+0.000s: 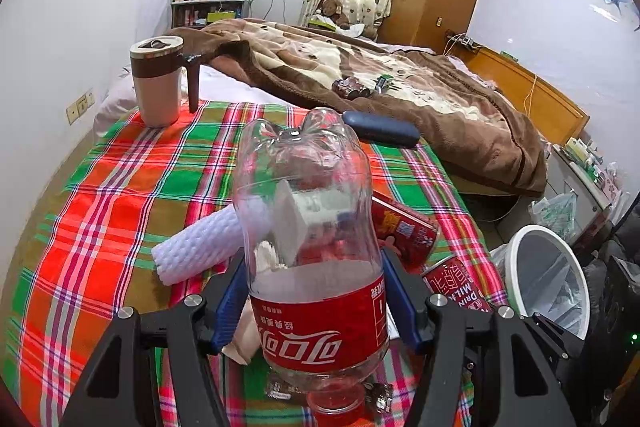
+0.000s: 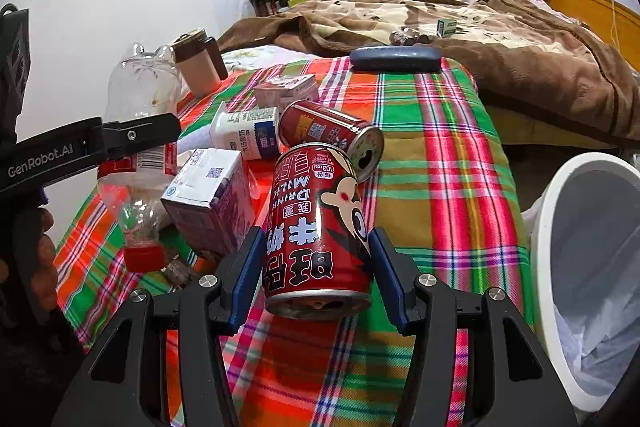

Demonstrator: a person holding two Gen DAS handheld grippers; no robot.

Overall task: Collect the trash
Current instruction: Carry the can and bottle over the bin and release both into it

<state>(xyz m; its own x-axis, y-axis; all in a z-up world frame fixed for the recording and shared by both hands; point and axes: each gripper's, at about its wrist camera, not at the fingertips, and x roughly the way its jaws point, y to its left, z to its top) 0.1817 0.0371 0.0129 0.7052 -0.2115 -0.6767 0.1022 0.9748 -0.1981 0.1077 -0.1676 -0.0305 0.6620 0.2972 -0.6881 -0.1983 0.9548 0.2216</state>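
An empty clear cola bottle with a red label hangs upside down, cap toward me, with my left gripper shut on its labelled waist. In the right wrist view the same bottle shows at left in the left gripper's fingers. My right gripper is shut on a red milk-drink can, held above the plaid cloth. A second red can lies on its side behind it. A white bin with a clear liner stands at right, beside the bed.
On the cloth lie a purple-white carton, a white milk bottle, another small carton, a white foam sleeve and wrappers. A lidded mug, a dark case and a brown blanket sit farther back.
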